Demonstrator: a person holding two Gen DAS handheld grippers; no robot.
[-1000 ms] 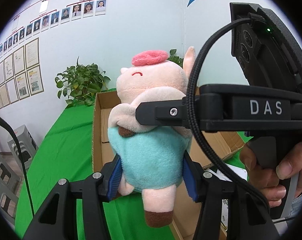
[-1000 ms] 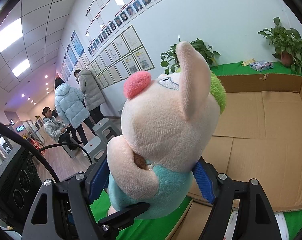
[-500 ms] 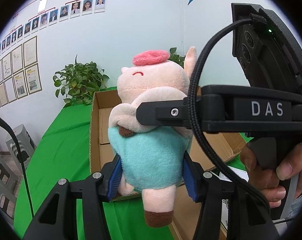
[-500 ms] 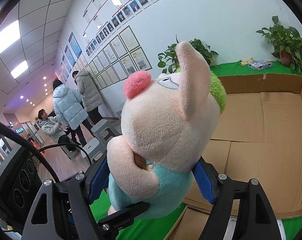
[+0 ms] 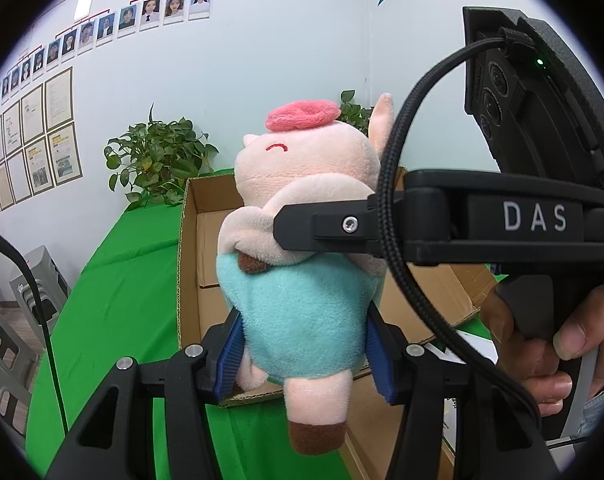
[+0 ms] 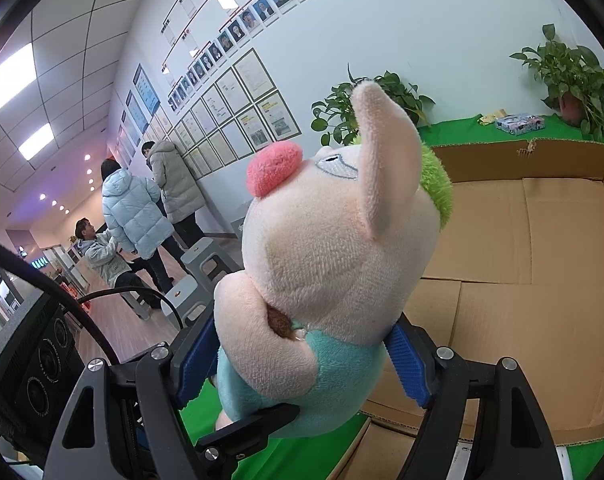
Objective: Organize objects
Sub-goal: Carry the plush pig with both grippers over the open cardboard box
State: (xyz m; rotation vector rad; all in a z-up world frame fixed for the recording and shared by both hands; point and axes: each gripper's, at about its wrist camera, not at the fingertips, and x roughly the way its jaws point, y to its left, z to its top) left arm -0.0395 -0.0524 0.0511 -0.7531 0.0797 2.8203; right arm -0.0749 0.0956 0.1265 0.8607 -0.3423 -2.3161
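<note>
A: Entry: the plush pig [image 5: 302, 280] is hanging in the air, upright, its long axis running from the pink snout at the top down to the brown-tipped foot at the bottom. It is sitting in front of and above the open cardboard box [image 5: 190, 264], not inside it.

B: Which hand-held gripper is carrying it?

A: Both are gripping it. The left hand-held gripper [image 5: 302, 354] is clenching its 2 blue pads on the teal belly from either side. The right hand-held gripper [image 6: 302, 364] is squeezing the same teal body just under the head, coming in across the left one; in the left wrist view 1 of its black fingers [image 5: 321, 228] is lying over the pig's arm.

B: So the toy is between the 2 tools, and the box?

A: In the right wrist view the box floor [image 6: 541, 312] is spreading out beyond and to the right of the pig, empty as far as I can see. The green counter [image 5: 114, 300] is lying beneath and to the left.

B: Nearer arm?

A: Neither, since both are touching. My judgement: 1 grip needs releasing before the toy can go forward and down into the box; the right one appears better lined up with the opening.

B: Risk?

A: The dangling leg [image 5: 317, 412] may be catching the near box wall.
</note>
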